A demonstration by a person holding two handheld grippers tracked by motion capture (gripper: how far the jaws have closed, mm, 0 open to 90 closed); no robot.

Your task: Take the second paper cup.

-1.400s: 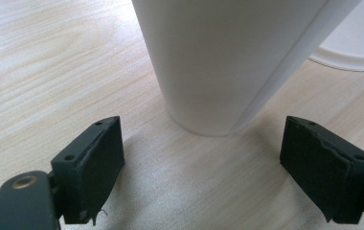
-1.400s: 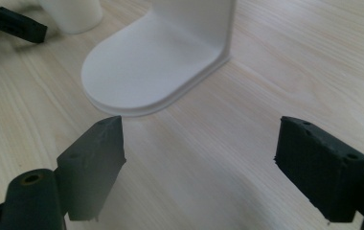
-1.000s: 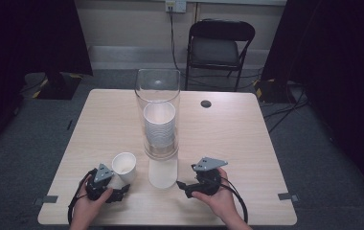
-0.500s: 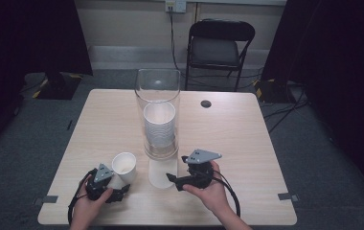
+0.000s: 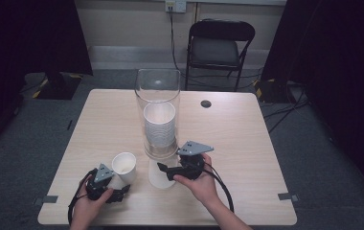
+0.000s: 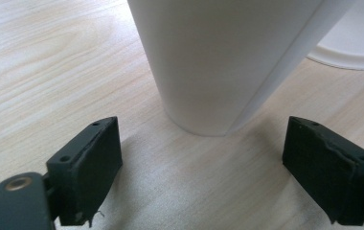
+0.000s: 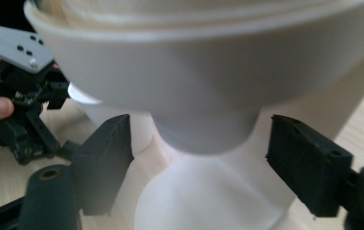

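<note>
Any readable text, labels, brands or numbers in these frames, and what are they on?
None can be read. The paper cups, that is the upright cup, the upside-down cup and the stack in the clear dispenser tube, are plain white. The table and the grey plates on both grippers carry no print. The wall outlet is too small to tell.

The upright cup (image 6: 228, 62) is cut off above — its rim lies past the frame's top edge.

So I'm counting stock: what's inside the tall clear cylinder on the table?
The tall clear cylinder holds a nested stack of white paper cups, topmost opening upward. Its upper part looks empty. The lower cups' insides are hidden, so the count is unclear.
</note>
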